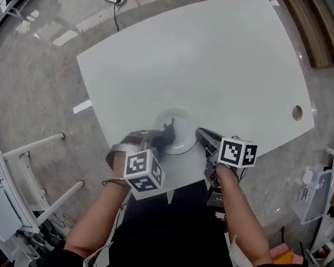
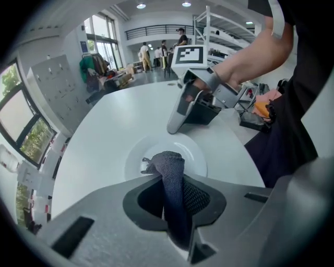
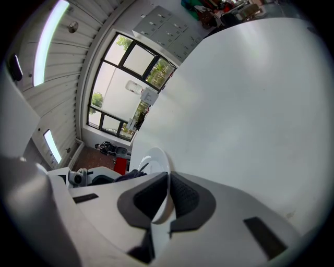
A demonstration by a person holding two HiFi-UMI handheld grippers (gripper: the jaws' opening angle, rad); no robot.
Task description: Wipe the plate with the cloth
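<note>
While R tool (image 3: pixel 168 199) clamps plate (image 3: pixel 154 161) rim, L tool (image 2: pixel 175 206) grips cloth (image 2: pixel 170 166) over plate.

White surface (image 1: pixel 216 62) with rounded corners, its pale top glossy, standing on a grey speckled floor (image 1: pixel 30 83). One white plate (image 1: pixel 184 142) on it at 6 o'clock, just inside the near edge. A round cable hole (image 1: pixel 297 112) goes through the top at about 4 o'clock, close to the right edge and well apart from the plate.
</note>
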